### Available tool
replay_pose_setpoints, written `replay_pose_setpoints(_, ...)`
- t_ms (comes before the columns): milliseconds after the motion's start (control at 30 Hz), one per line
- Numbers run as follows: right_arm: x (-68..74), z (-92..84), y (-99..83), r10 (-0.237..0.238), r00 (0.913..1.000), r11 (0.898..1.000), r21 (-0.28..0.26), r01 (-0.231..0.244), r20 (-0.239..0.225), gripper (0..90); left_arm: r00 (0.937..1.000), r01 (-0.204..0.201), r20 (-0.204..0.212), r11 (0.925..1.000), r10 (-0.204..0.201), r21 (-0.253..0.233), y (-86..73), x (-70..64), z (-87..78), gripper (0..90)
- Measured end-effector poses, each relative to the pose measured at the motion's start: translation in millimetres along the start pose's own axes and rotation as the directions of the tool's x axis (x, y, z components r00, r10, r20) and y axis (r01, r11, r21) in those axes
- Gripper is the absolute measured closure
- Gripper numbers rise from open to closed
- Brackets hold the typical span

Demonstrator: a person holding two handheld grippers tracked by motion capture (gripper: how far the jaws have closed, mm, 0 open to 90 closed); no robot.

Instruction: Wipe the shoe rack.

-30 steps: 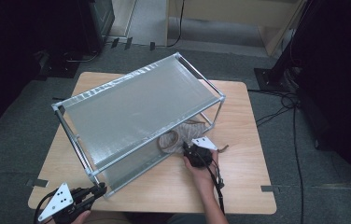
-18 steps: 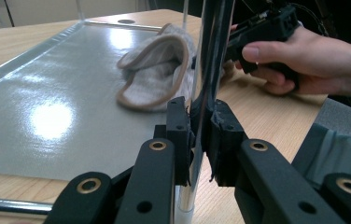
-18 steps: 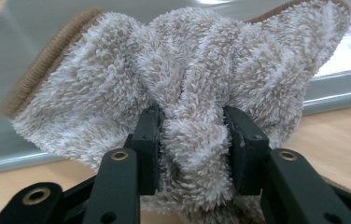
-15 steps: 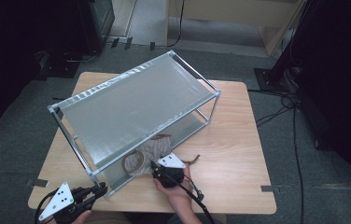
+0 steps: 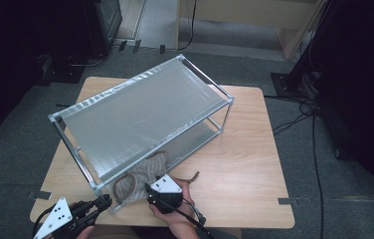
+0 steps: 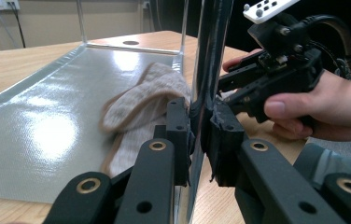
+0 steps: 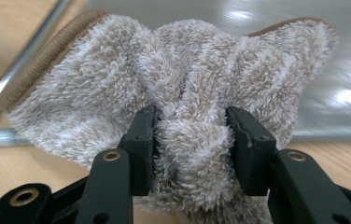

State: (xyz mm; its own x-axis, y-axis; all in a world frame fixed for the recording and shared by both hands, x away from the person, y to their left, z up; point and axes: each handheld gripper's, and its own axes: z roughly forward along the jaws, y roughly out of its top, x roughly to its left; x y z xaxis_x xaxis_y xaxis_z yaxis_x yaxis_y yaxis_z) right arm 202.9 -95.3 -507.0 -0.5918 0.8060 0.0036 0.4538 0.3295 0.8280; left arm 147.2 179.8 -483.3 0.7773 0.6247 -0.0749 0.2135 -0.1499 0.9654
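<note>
From the high view, a wooden table is holding a two-level rack made of thin shiny metal rods with smooth grey sheets for shelves. A fluffy beige towel with a brown edge is lying bunched up at the near end of the bottom shelf. The right gripper is sitting just beside the towel, and the left gripper is reaching to the rack's near corner post.

In the left gripper view, the left gripper is squeezing its two black jaws tight on the thin metal corner post. The post is standing straight up between them. The towel is lying soft and lumpy on the glossy grey shelf just past the post. The right gripper is showing beyond it, held in a hand.

In the right gripper view, the right gripper is pinching a thick fold of the fuzzy towel between its flat black pads. Its jaws have just been opening a little, yet the fold is bulging between them. The towel's brown ribbed edge is curving along the top left.
</note>
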Motion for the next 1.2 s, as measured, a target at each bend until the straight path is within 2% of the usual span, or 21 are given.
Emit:
replay_pose_setpoints(67,3.6,3.1,0.4,-0.039,0.9992,0.999,0.000,0.039,0.010,56.4,1.0000,0.001,0.000,1.0000,-0.001,0.004,-0.1,-0.2,0.0,80.9)
replay_pose_setpoints(167,-7.1,6.7,2.0,-0.024,0.9995,1.000,-0.004,0.025,0.018,56.6,1.0000,-0.001,-0.001,1.0000,0.001,0.006,0.2,-0.5,0.7,80.9)
replay_pose_setpoints(233,-21.0,9.4,3.2,-0.019,0.9984,1.000,-0.008,0.019,0.053,56.7,1.0000,0.002,0.001,1.0000,-0.002,0.004,0.1,-0.5,1.0,81.0)
replay_pose_setpoints(300,-38.1,11.2,4.7,0.006,0.9955,1.000,-0.004,-0.006,0.095,56.8,1.0000,0.003,0.005,1.0000,-0.003,0.003,0.0,-0.1,1.2,81.0)
replay_pose_setpoints(400,-68.0,13.4,6.9,0.055,0.9852,0.998,0.001,-0.056,0.162,56.8,0.9999,0.003,0.013,1.0000,-0.003,0.004,-0.1,0.4,1.2,81.0)
replay_pose_setpoints(533,-107.5,15.8,8.7,0.121,0.9588,0.992,-0.001,-0.125,0.257,56.7,0.9998,-0.007,0.018,1.0000,0.007,0.007,0.0,-0.5,1.2,81.1)
replay_pose_setpoints(567,-119.4,17.2,9.0,0.122,0.9491,0.992,0.004,-0.129,0.290,56.6,0.9998,-0.008,0.019,1.0000,0.007,0.006,-0.1,-0.7,1.3,81.1)
replay_pose_setpoints(633,-136.3,18.7,10.1,0.132,0.9374,0.990,0.012,-0.144,0.322,56.3,0.9998,-0.009,0.020,0.9999,0.009,0.006,-0.2,-0.9,1.3,81.2)
replay_pose_setpoints(667,-145.3,19.0,10.7,0.142,0.9282,0.988,0.013,-0.155,0.344,56.4,0.9998,-0.010,0.020,0.9999,0.010,0.006,-0.2,-0.9,1.3,81.2)
replay_pose_setpoints(700,-156.8,19.2,10.7,0.147,0.9121,0.986,0.012,-0.164,0.383,56.4,0.9998,-0.010,0.020,0.9999,0.010,0.005,-0.3,-0.9,1.2,81.2)
replay_pose_setpoints(800,-179.9,17.0,7.7,0.210,0.8838,0.974,-0.006,-0.228,0.418,56.5,0.9997,-0.012,0.021,0.9999,0.012,0.005,-0.4,-0.8,1.3,81.2)
replay_pose_setpoints(833,-186.2,15.7,5.8,0.222,0.8759,0.971,-0.014,-0.239,0.429,56.7,0.9997,-0.013,0.021,0.9999,0.013,0.004,-0.4,-0.7,1.3,81.2)
replay_pose_setpoints(867,-189.5,14.3,4.1,0.240,0.8722,0.967,-0.023,-0.255,0.426,57.1,0.9997,-0.014,0.022,0.9999,0.014,0.004,-0.5,-0.6,1.3,81.2)
replay_pose_setpoints(900,-189.1,13.3,2.5,0.243,0.8760,0.966,-0.026,-0.256,0.417,57.7,0.9996,-0.013,0.023,0.9999,0.013,0.004,-0.6,-0.4,1.4,81.2)
replay_pose_setpoints(967,-178.3,13.5,0.2,0.200,0.8897,0.977,-0.009,-0.215,0.411,58.1,0.9996,-0.008,0.026,1.0000,0.008,0.002,-0.7,-0.1,1.7,81.1)
replay_pose_setpoints(1000,-170.9,13.5,-0.9,0.171,0.9008,0.982,-0.001,-0.187,0.399,58.2,0.9996,-0.008,0.025,1.0000,0.008,0.001,-0.7,-0.2,2.0,81.1)
replay_pose_setpoints(1100,-145.8,11.6,-3.3,0.130,0.9336,0.990,0.000,-0.138,0.334,58.4,0.9997,-0.007,0.023,1.0000,0.007,0.002,-0.5,-0.5,2.8,81.2)
replay_pose_setpoints(1167,-126.4,10.0,-4.4,0.103,0.9531,0.994,0.004,-0.109,0.285,58.4,0.9998,-0.006,0.021,1.0000,0.005,0.002,-0.4,-1.0,3.1,81.1)
replay_pose_setpoints(1200,-120.0,9.4,-4.8,0.098,0.9582,0.995,0.005,-0.104,0.269,58.4,0.9998,-0.007,0.020,1.0000,0.007,0.003,-0.4,-1.2,3.0,81.1)
